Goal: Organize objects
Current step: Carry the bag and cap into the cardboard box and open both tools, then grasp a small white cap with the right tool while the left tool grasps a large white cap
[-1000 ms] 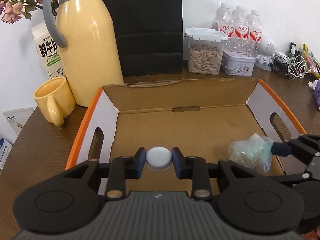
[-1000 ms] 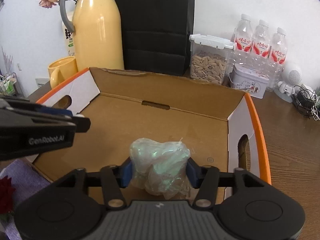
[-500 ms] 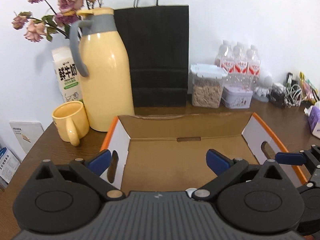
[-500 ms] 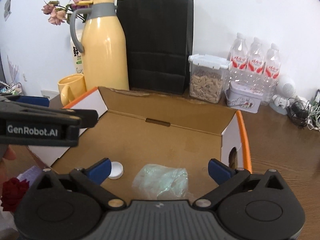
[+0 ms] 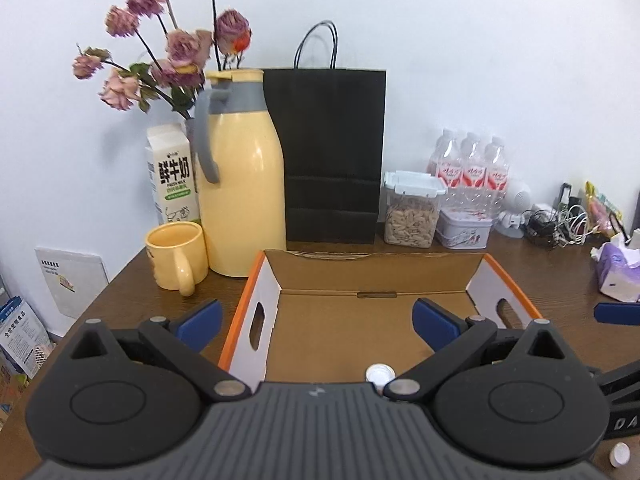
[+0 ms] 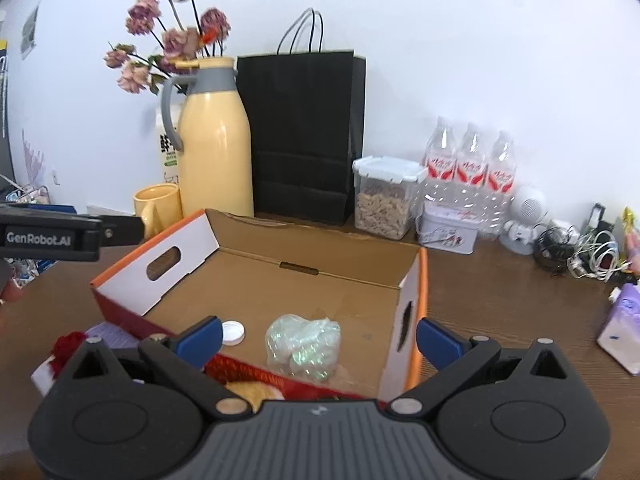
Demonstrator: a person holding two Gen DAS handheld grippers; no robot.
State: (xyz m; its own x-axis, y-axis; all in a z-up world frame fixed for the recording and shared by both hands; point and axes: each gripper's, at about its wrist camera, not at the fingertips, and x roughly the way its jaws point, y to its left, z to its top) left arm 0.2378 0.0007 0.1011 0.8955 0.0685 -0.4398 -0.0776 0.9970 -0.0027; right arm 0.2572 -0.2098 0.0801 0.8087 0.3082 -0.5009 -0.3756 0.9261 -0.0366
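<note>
I am holding my left claw (image 5: pixel 316 318) and my right claw (image 6: pixel 318 336) wide apart — nothing is sitting between the fingers. The little white cap (image 6: pixel 232 332) is lying on the floor of the cardboard box (image 6: pixel 316 280), and the crinkly plastic bag (image 6: pixel 304 346) is resting near it — not touching.

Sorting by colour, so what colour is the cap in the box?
White; the cap shows best in the right wrist view.
</note>
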